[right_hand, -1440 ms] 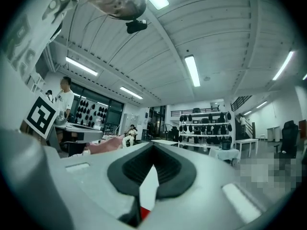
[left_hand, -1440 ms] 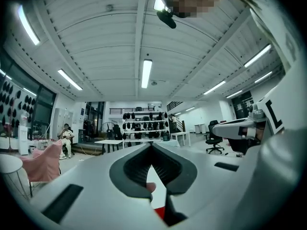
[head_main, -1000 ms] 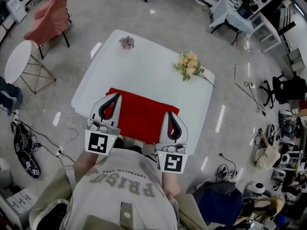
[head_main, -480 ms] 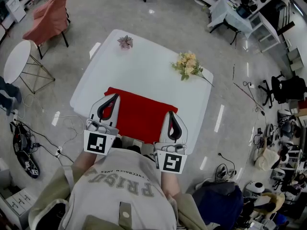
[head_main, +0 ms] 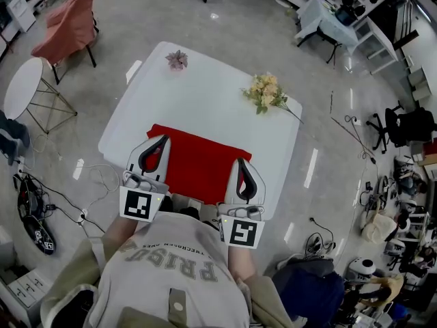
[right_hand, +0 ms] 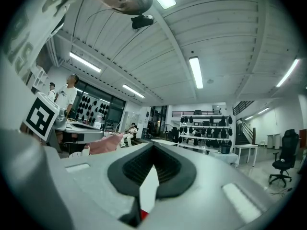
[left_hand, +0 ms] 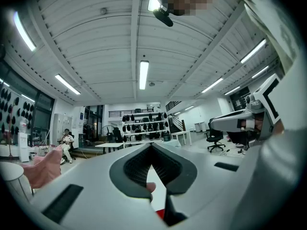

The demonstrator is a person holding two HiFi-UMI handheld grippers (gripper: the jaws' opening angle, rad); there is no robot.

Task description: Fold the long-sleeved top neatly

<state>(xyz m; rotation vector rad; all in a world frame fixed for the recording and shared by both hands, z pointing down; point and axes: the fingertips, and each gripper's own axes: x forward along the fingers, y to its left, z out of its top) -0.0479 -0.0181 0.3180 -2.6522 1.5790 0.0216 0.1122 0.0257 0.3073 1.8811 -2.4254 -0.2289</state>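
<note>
Red cloth is lying flat in the lower middle of the head view: the long-sleeved top (head_main: 198, 162) is sitting as a tidy rectangle near the close edge of the white table (head_main: 205, 94), with no sleeve sticking out that I can see. The left gripper (head_main: 162, 139) is hovering over its lower-left corner and the right gripper (head_main: 240, 161) over its lower-right corner, both pointing away from the person across the table.

Both pairs of jaws are standing together. In the left gripper view the tips (left_hand: 152, 146) are meeting with nothing pinched between them, only white table and a sliver of red (left_hand: 159, 213) showing below; the right gripper view (right_hand: 153, 147) is showing the same.

Compared with a second ago, almost nothing is changing: the two tools are staying where they were and the cloth is keeping its outline. To me that is reading as a pause, either with the fold finished or just before another one.

Farther up the table, a yellow bouquet (head_main: 263, 93) is lying at the upper right and a pink flower (head_main: 177, 59) at the upper left, both well apart from the top.
</note>
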